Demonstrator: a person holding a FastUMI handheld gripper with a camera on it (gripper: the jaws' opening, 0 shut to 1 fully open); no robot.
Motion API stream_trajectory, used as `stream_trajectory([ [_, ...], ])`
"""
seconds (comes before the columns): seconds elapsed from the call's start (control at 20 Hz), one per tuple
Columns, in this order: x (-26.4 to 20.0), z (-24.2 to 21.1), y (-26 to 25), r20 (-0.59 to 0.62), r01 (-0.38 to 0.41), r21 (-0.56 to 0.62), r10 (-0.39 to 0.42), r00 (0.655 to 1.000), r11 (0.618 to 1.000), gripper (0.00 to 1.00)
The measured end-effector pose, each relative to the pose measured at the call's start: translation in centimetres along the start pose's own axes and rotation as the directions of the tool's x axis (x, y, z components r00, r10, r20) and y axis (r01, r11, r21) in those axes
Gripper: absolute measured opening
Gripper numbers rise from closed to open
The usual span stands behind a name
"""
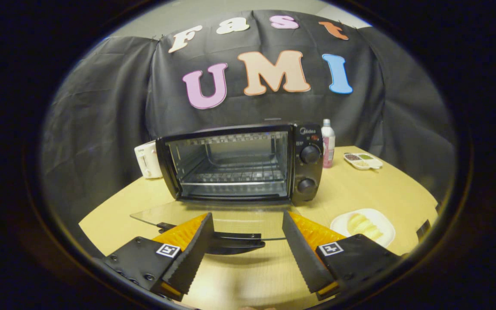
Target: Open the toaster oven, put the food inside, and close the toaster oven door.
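A black toaster oven [239, 163] stands on the wooden table [360, 189] with its glass door [213, 219] folded down flat toward me. Its wire rack shows inside, with nothing on it. The door's dark handle [230, 242] lies between my two fingers, at the door's near edge. My gripper [248, 226] is open, its fingers wide apart on either side of the handle and touching nothing. A white plate [381, 219] with pale yellow food [363, 226] sits just right of my right finger.
A white appliance [147, 160] stands left of the oven. A pink bottle [328, 148] and a small divided dish [363, 161] sit to the oven's right at the back. Black cloth walls close in the table.
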State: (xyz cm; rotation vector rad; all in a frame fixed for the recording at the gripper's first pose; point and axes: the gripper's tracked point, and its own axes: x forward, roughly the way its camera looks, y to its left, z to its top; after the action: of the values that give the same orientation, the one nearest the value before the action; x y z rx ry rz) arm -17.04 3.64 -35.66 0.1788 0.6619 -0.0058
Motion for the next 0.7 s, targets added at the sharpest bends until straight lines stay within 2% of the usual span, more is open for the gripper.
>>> stream_trajectory([
  [0.3,0.8,-3.5,-0.7,-0.053,-0.003,-0.025,0.002,0.999,1.000,1.00],
  [0.7,0.6,-3.4,-0.7,-0.016,-0.032,-0.032,0.032,0.999,0.999,1.00],
])
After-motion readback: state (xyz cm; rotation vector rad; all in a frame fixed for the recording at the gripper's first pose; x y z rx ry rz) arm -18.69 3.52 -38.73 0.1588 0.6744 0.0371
